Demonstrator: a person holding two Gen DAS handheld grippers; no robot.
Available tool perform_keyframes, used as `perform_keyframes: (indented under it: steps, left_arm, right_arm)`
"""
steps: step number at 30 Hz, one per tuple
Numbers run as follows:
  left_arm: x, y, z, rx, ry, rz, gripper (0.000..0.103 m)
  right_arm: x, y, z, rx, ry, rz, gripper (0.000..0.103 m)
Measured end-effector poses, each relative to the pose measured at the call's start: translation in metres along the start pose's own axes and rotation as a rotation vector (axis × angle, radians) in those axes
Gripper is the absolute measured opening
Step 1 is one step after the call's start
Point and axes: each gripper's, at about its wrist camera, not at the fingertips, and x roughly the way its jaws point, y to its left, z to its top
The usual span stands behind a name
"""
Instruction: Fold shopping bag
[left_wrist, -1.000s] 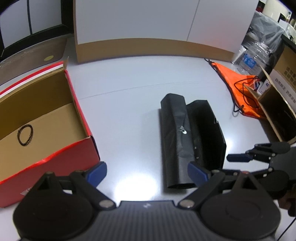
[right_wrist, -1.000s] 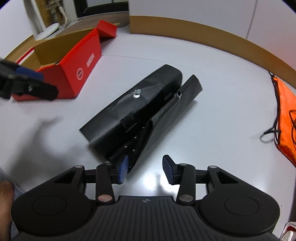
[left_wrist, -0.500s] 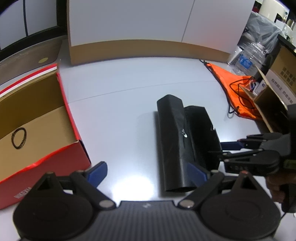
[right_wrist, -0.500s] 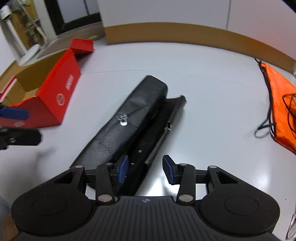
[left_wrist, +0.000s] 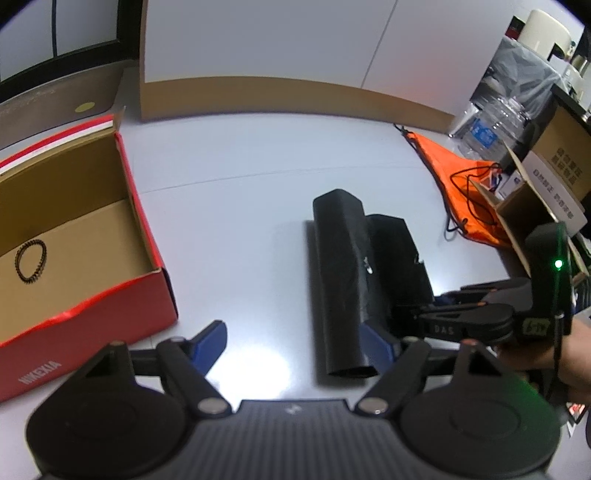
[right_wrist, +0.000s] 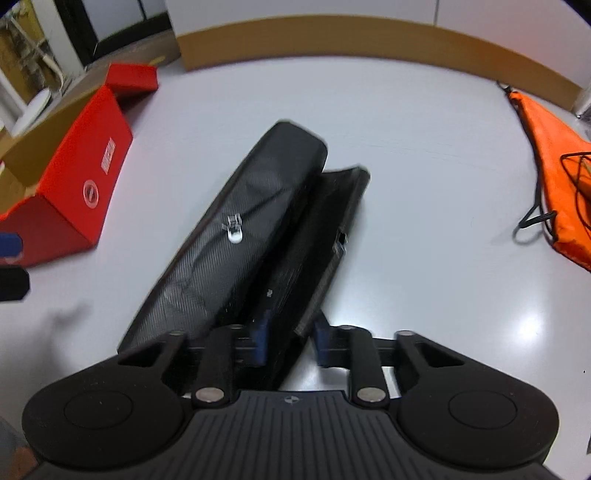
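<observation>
The black shopping bag (left_wrist: 340, 273) lies lengthwise on the white table (left_wrist: 240, 192), its left part rolled over and a flat flap (right_wrist: 317, 236) beside it. My right gripper (right_wrist: 290, 341) is at the flap's near end, its jaws closing with the blue pads on both sides of the flap. Seen from the left wrist, the right gripper (left_wrist: 417, 306) reaches in from the right, held by a hand (left_wrist: 576, 354). My left gripper (left_wrist: 293, 341) hovers at the roll's near end, its jaws wide but closing. The roll's end sits just inside its right finger (left_wrist: 380, 341), and nothing is gripped.
An open red shoebox (left_wrist: 92, 236) with a dark bead ring (left_wrist: 31, 256) inside stands to the left. An orange drawstring bag (left_wrist: 458, 184) lies at the far right, beside a cardboard box (left_wrist: 535, 206) and a water jug (left_wrist: 495, 122). A brown-edged partition (left_wrist: 258, 96) closes off the back.
My right gripper moved in and down onto the flap's near end, and its jaws narrowed around it. My left gripper's jaws narrowed a little, and it stayed near the roll's end.
</observation>
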Motion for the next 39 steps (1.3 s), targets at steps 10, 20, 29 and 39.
perform_keyframes:
  steps: [10, 20, 29, 39]
  left_arm:
    - [-0.001, -0.007, -0.001, 0.039, -0.015, -0.033, 0.056]
    - [0.010, -0.028, -0.012, 0.167, 0.012, -0.067, 0.055]
    - [0.024, -0.046, -0.020, 0.239, 0.040, -0.076, 0.055]
    - [0.034, -0.056, -0.030, 0.291, 0.065, -0.097, 0.055]
  right_arm:
    - [-0.011, 0.018, -0.010, -0.188, 0.008, 0.035, 0.008]
    - [-0.017, 0.043, -0.021, -0.387, 0.033, 0.087, 0.007]
    - [-0.029, 0.044, -0.023, -0.375, 0.043, 0.137, 0.006]
    - [-0.037, 0.040, -0.018, -0.237, 0.084, 0.264, 0.006]
